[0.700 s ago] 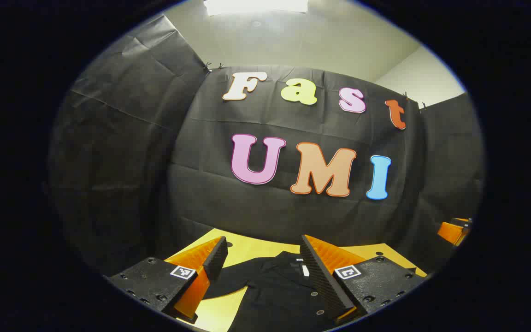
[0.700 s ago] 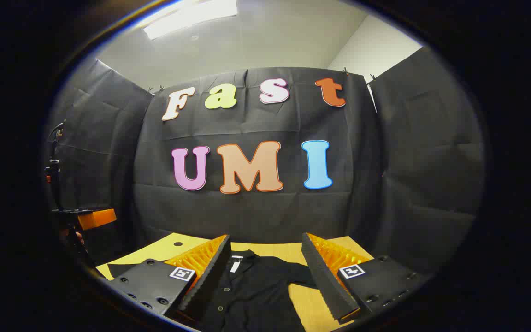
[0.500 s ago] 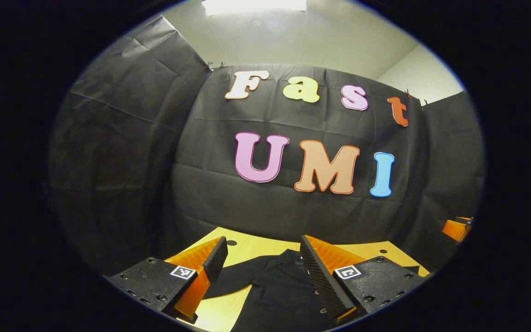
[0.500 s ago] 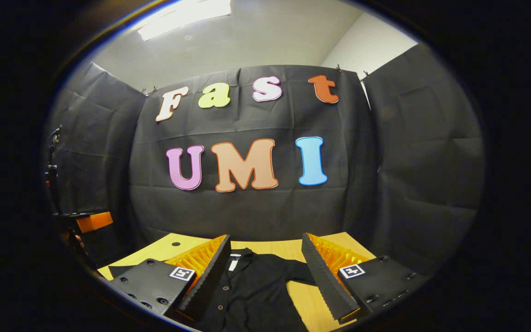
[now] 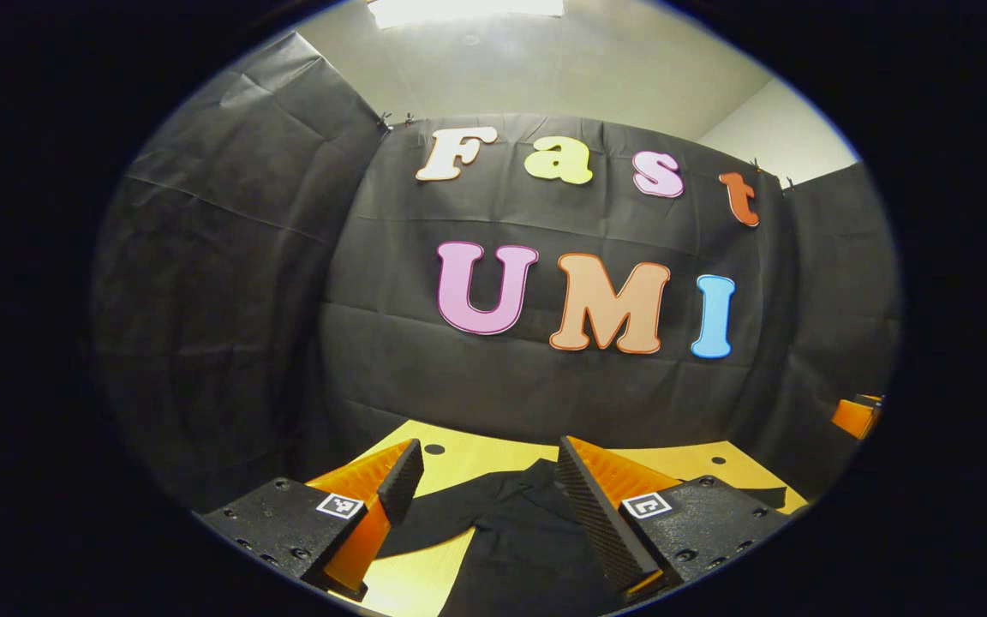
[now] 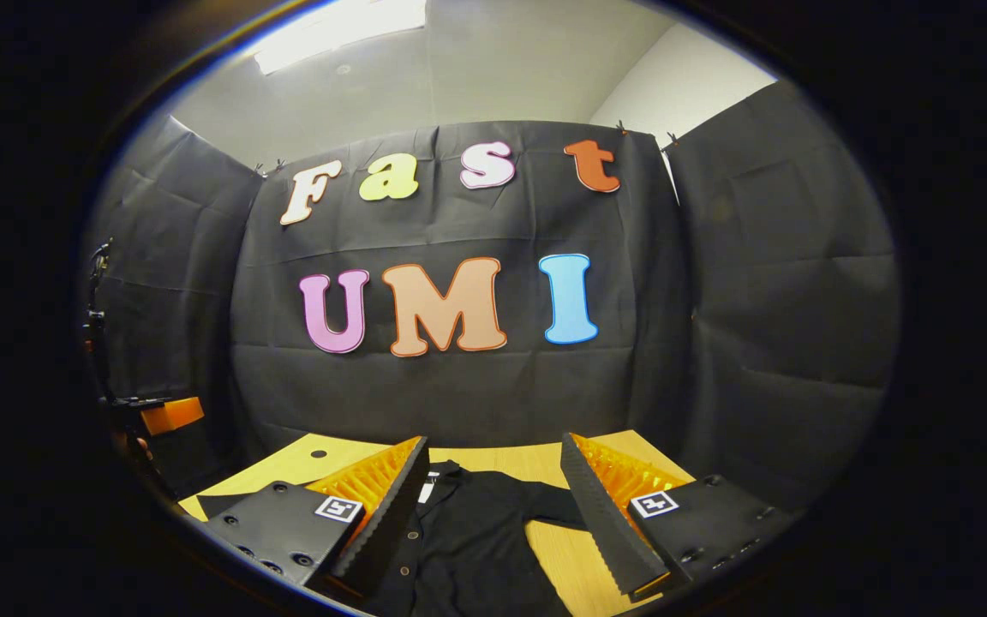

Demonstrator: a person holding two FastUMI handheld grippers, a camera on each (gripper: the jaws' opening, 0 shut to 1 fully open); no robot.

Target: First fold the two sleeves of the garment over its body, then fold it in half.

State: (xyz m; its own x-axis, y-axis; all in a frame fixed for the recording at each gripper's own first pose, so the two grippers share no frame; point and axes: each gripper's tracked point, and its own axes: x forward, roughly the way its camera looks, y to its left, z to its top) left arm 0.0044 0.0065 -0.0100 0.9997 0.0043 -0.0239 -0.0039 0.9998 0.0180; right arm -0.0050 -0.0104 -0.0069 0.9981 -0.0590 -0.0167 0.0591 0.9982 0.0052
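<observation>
Black shirt [image 5: 511, 531] flat on yellow tabletop [image 5: 459, 458] at frame bottom, left hand-held gripper [image 5: 485, 497] and right hand-held gripper [image 6: 493, 497] both spread wide above it, empty

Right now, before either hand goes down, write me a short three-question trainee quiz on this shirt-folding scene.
1. True or false: the left tongs are shut on a sleeve.
2. Multiple choice: the black shirt lies on
A. a yellow wooden table
B. a metal tray
C. the floor
3. Fill in: in the right gripper view, the right tongs stand ____, with the shirt's button placket between the fingers.

Key
1. False: both fingers stand apart, above the shirt, holding nothing.
2. A: the table shows beside the sleeve.
3. Open.
</observation>
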